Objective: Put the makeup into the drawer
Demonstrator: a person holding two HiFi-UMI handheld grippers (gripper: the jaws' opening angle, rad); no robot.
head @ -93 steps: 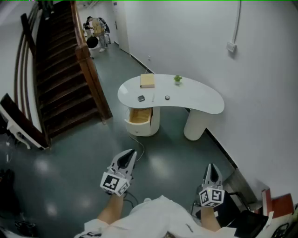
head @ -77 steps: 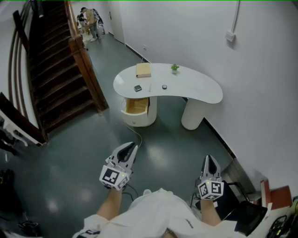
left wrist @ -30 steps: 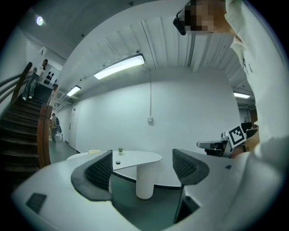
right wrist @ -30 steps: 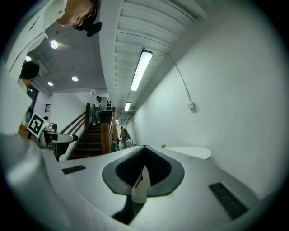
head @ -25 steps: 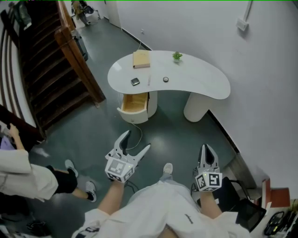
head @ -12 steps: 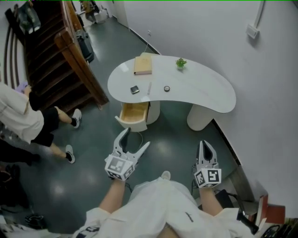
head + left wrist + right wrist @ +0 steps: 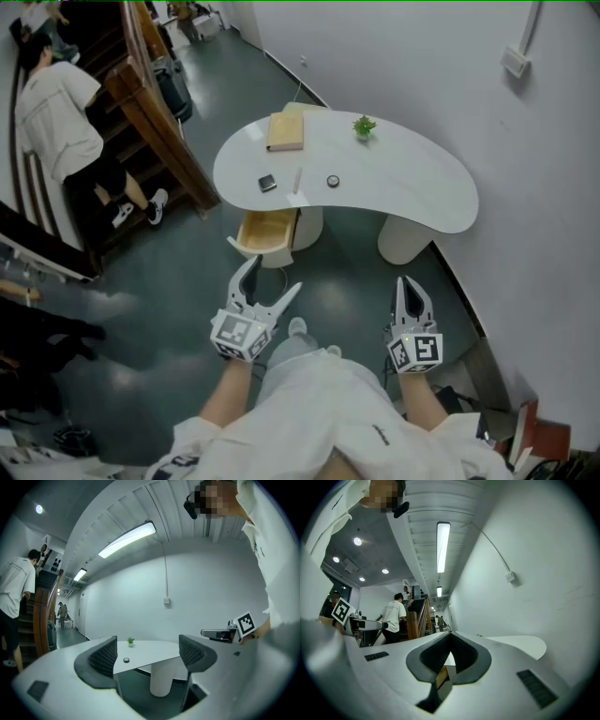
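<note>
On the white curved table [image 7: 412,192] lie three small makeup items: a dark square compact [image 7: 268,183], a thin white stick [image 7: 297,180] and a small round pot [image 7: 333,181]. Under the table's left end a wooden drawer [image 7: 263,232] stands pulled out. My left gripper [image 7: 275,276] is open and empty, held over the floor short of the drawer. My right gripper [image 7: 407,283] is shut with nothing in it, also over the floor. In the left gripper view the table [image 7: 154,651] and round pot [image 7: 126,660] show between the spread jaws.
A tan box [image 7: 285,131] and a small potted plant [image 7: 364,126] stand at the table's far side. A wooden staircase [image 7: 141,103] rises at the left, with a person in a white shirt [image 7: 66,103] climbing it. The white wall [image 7: 450,84] runs along the right.
My left gripper opened; the right stayed shut. I have come closer to the table. The person in white walked from the floor at left onto the stairs.
</note>
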